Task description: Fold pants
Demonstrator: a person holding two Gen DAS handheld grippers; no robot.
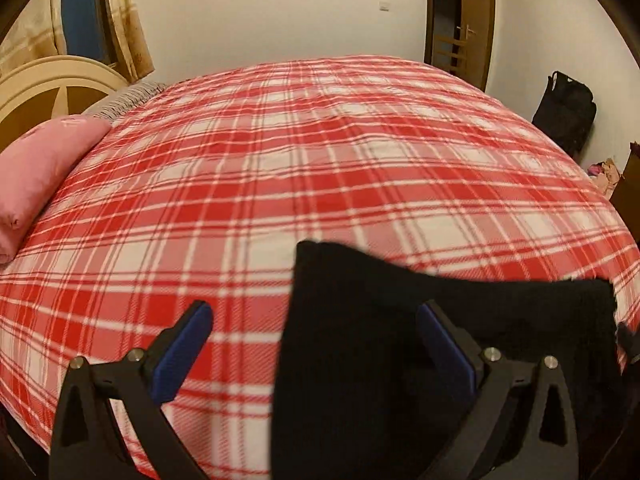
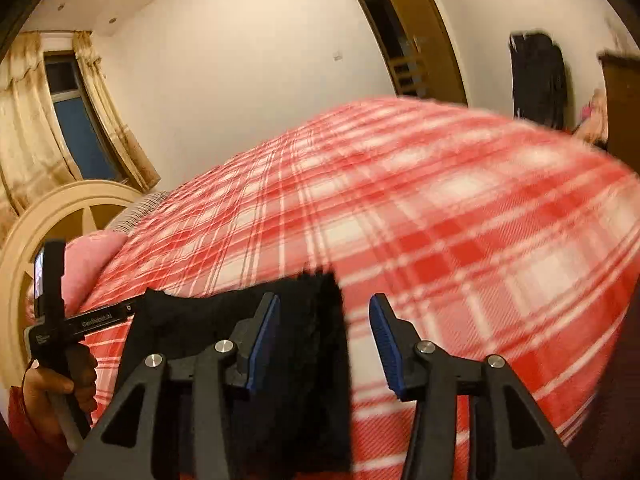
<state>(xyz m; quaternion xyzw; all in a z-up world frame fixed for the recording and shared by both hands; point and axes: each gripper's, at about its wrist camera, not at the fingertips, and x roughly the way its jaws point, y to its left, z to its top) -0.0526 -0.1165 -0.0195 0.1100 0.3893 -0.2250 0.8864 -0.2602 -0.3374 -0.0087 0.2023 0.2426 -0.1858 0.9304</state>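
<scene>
Red-and-white plaid blanket [image 1: 280,168] covers the wide bed, with a pink pillow [image 1: 36,168] at its head by the cream headboard [image 1: 48,84], white walls and a brown door [image 1: 472,20] beyond. Black knit pants [image 1: 360,360] lie folded at the near edge. The left gripper [image 1: 316,344] stands wide open, its right finger over the cloth. The right gripper [image 2: 324,340] is partly open, pants between its jaws, unpinched.

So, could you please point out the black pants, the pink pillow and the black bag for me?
black pants [image 1: 360,360]: left wrist view, middle of the folded cloth.
pink pillow [image 1: 44,160]: left wrist view, its broad side.
black bag [image 1: 566,116]: left wrist view, its front.
</scene>
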